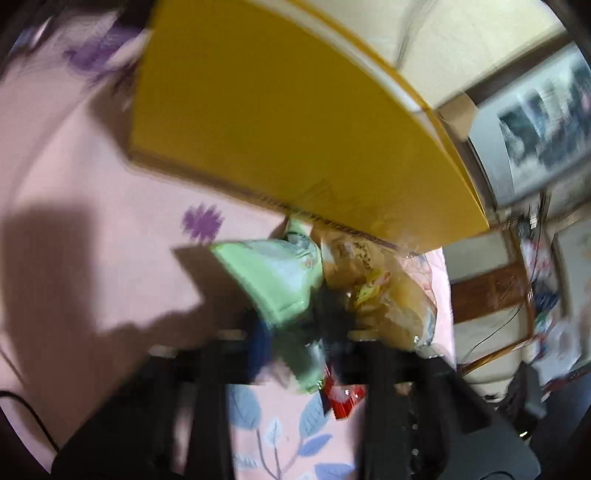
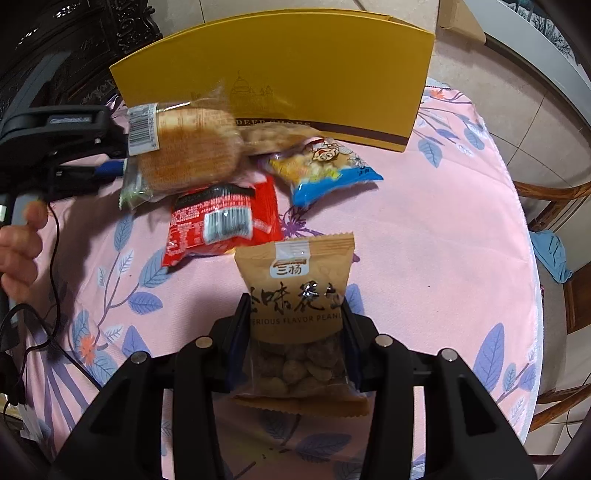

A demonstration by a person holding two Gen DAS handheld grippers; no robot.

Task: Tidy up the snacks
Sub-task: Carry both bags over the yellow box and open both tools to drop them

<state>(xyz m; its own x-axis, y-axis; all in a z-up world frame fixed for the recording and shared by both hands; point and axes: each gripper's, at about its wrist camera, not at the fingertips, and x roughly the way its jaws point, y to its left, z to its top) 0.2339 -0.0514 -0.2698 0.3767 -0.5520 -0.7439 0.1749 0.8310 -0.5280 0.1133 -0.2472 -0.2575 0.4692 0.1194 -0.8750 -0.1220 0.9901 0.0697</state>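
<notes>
My right gripper [image 2: 295, 308] is shut on a brown peanut packet [image 2: 299, 280], held upright over the pink flowered tablecloth [image 2: 424, 229]. At the left, my left gripper [image 2: 123, 164] is shut on the green end of a clear packet with a round cake [image 2: 184, 155], lifted off the cloth. The left wrist view is blurred; there that green-edged packet [image 1: 273, 280] sits between the fingers of my left gripper [image 1: 295, 332]. On the cloth lie a red packet [image 2: 221, 221], a yellow and blue packet [image 2: 325, 170] and a clear packet of biscuits [image 2: 273, 136]. A yellow box [image 2: 280, 88] stands behind them.
A person's hand [image 2: 18, 251] and a black cable [image 2: 55, 236] are at the left edge. A wooden chair [image 2: 546, 199] with a blue cloth [image 2: 552, 254] stands to the right of the round table. Dark carved furniture [image 2: 92, 22] is behind at the left.
</notes>
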